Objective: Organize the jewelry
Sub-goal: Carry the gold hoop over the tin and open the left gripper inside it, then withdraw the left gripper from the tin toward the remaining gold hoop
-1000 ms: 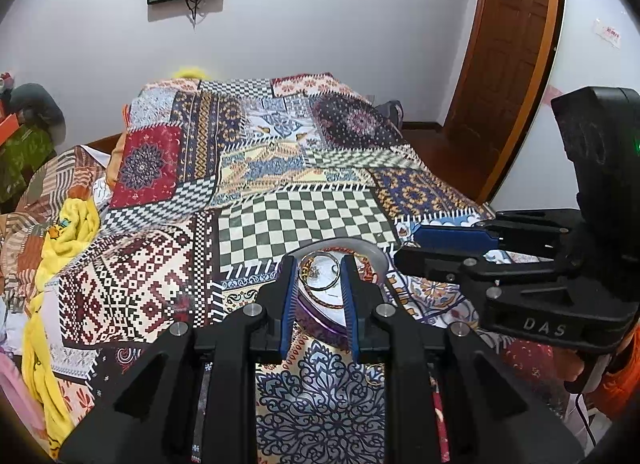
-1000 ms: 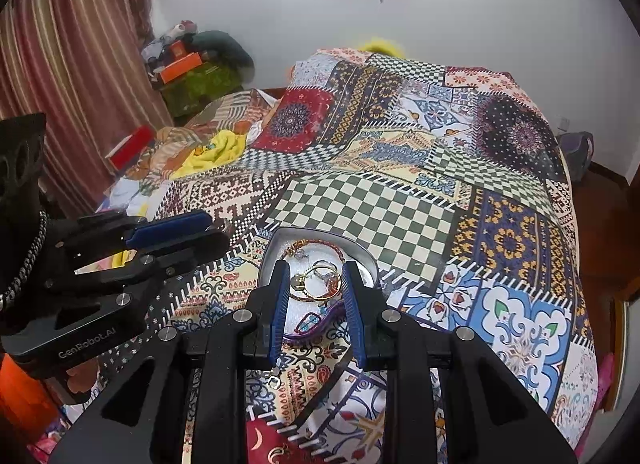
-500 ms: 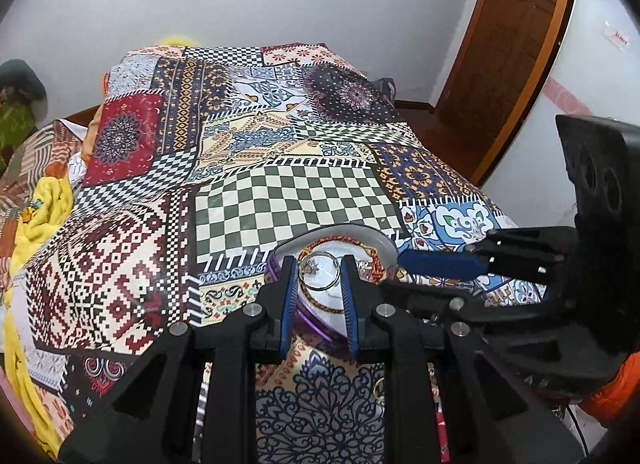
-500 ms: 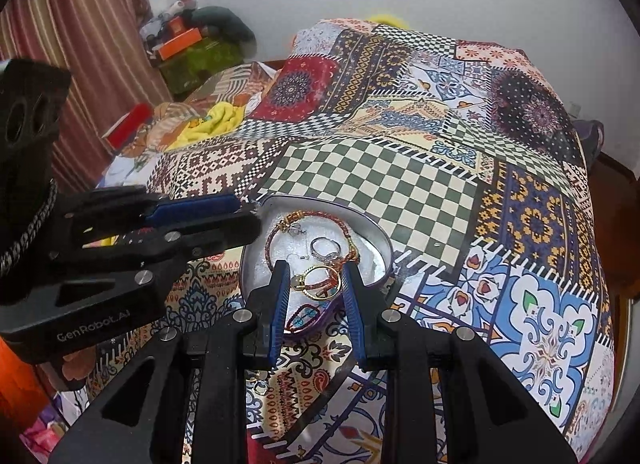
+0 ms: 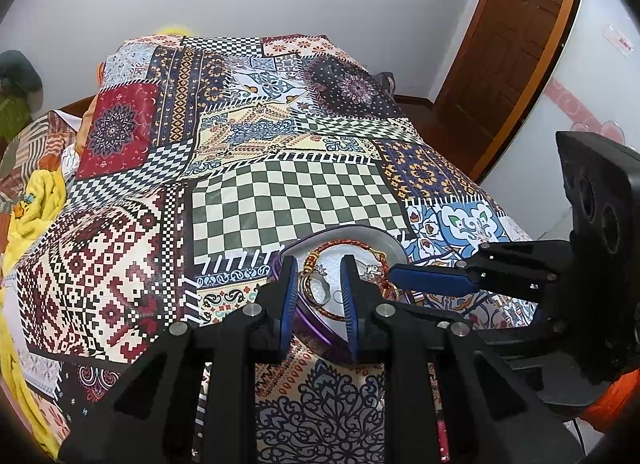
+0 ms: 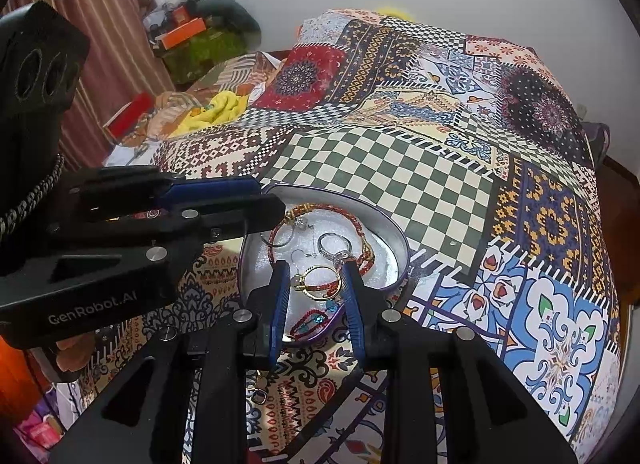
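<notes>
A purple-rimmed tin [image 6: 385,220] with a silvery inside lies on the patchwork bedspread [image 6: 384,167]. It holds a red-and-gold cord bracelet [image 6: 320,207], a silver ring [image 6: 332,242], a gold ring [image 6: 316,284] and a red bracelet with teal stones [image 6: 314,322]. My right gripper [image 6: 315,270] hovers over the tin's near side, jaws a little apart with nothing between them. My left gripper [image 5: 318,268] hangs over the tin [image 5: 360,228] from the other side, also narrowly open and empty. Each shows in the other's view: left gripper [image 6: 264,203], right gripper [image 5: 396,275].
A small metal trinket [image 6: 260,394] lies on the bedspread just in front of the tin. A yellow cloth [image 6: 216,111] and piled clutter sit at the bed's left side. A wooden door [image 5: 512,47] stands beyond the bed's right edge.
Both grippers have come down and closer to the tin, which now looks larger and sits between their fingertips. The jaws have kept the same narrow gap.
</notes>
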Demonstrator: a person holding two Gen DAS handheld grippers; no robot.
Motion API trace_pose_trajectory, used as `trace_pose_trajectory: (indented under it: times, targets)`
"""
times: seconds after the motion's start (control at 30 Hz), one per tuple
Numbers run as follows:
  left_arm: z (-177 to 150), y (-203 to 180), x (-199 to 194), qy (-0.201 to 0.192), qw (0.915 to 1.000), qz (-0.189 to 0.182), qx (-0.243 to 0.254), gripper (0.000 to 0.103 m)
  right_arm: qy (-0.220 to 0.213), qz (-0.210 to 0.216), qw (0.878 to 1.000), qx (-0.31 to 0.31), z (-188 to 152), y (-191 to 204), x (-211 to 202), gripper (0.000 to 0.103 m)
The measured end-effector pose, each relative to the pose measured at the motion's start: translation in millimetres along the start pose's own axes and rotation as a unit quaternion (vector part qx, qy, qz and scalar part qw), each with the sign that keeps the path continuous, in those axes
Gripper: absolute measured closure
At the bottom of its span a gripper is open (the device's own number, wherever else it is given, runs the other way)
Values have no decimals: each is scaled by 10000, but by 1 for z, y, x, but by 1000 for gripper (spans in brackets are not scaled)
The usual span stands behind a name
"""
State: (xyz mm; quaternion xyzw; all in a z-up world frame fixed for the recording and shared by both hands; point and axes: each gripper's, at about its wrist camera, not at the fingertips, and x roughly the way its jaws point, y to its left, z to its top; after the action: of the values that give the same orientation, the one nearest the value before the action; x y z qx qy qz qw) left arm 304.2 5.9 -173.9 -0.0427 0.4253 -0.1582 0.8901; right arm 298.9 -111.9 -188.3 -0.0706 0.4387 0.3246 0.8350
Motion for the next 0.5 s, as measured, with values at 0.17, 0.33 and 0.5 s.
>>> trace_pose_trajectory:
  times: [0.17, 0.33, 0.5]
  targets:
    - [-1, 1, -12, -158, 9997, 180, 7, 83, 9, -61, 10000, -73, 0, 2, 1, 79]
    - [-4, 1, -30, -333, 9986, 394, 80, 81, 34, -50, 9999, -88, 0, 3, 2, 79]
    - [-9, 0, -39, -334, 9976, 578, 180, 78, 145, 5, 9999, -91, 1, 5, 2, 78]
